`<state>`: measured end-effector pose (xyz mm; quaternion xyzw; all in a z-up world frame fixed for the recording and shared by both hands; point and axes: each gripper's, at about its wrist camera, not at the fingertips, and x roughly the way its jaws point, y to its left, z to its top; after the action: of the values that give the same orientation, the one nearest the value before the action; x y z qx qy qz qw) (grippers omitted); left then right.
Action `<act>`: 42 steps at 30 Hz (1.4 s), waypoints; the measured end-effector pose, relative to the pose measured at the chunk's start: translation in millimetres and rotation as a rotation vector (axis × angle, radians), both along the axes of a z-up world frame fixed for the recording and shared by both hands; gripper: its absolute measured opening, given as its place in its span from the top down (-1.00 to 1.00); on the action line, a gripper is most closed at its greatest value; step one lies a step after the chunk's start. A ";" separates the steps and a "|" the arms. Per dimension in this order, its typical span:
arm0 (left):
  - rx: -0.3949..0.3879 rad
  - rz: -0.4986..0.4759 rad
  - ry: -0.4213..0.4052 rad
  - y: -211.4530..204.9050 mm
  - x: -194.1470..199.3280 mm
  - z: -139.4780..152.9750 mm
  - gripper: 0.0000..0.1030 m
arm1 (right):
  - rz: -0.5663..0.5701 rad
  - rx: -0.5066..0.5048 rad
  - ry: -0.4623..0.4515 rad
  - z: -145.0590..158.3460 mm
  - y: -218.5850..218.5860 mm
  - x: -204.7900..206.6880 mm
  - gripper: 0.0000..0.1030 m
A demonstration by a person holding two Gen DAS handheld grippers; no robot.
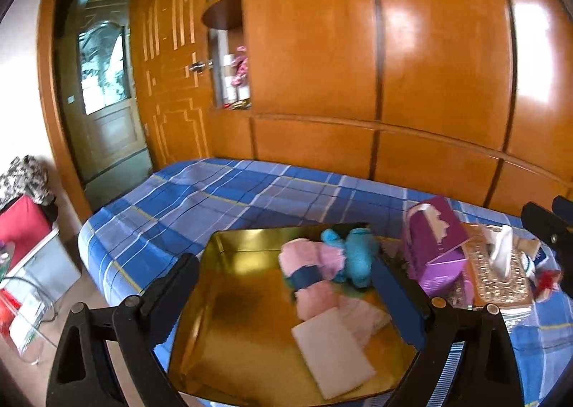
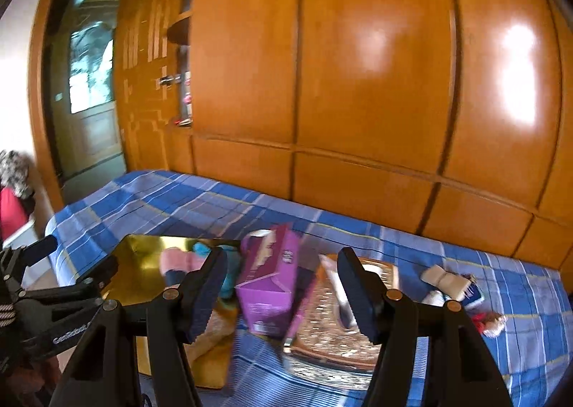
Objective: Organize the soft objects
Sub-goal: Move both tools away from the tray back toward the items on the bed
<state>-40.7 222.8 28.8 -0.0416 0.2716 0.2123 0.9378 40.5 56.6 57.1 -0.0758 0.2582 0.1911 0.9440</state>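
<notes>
Left wrist view shows the left gripper (image 1: 286, 296) spread wide and empty above the gold tray (image 1: 229, 303) holding pink cloths (image 1: 308, 260); a careless descent could snag the tray's rim.

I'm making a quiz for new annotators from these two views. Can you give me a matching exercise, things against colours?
Things:
1. tissue box
2. plush toy
3. open box
4. bed sheet

Colours:
A. gold
B. blue plaid
C. purple
D. turquoise

Pairs: 1-C, 2-D, 3-A, 4-B
</notes>
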 end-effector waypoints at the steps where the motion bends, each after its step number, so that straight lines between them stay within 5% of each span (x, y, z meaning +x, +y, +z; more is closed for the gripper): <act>1: 0.003 -0.010 0.000 -4.0 1.9 1.2 -0.88 | -0.017 0.007 0.000 0.9 -6.4 2.1 -0.26; 23: 0.089 -0.269 -0.051 -99.3 40.9 39.7 -0.89 | -0.274 0.065 0.002 2.2 -117.3 32.7 -0.26; 32: 0.120 -0.481 -0.027 -174.2 74.1 44.5 -0.89 | -0.501 -0.034 0.252 -84.0 -226.3 69.6 -0.28; 42: 0.103 -0.669 0.089 -259.7 125.4 21.5 -0.89 | -0.748 0.005 0.476 -160.1 -341.7 58.3 -0.28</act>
<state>84.7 -36.9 50.3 0.1064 0.2998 -0.0923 0.9436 98.7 -285.1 -103.0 0.0715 0.4776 -0.1510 0.8626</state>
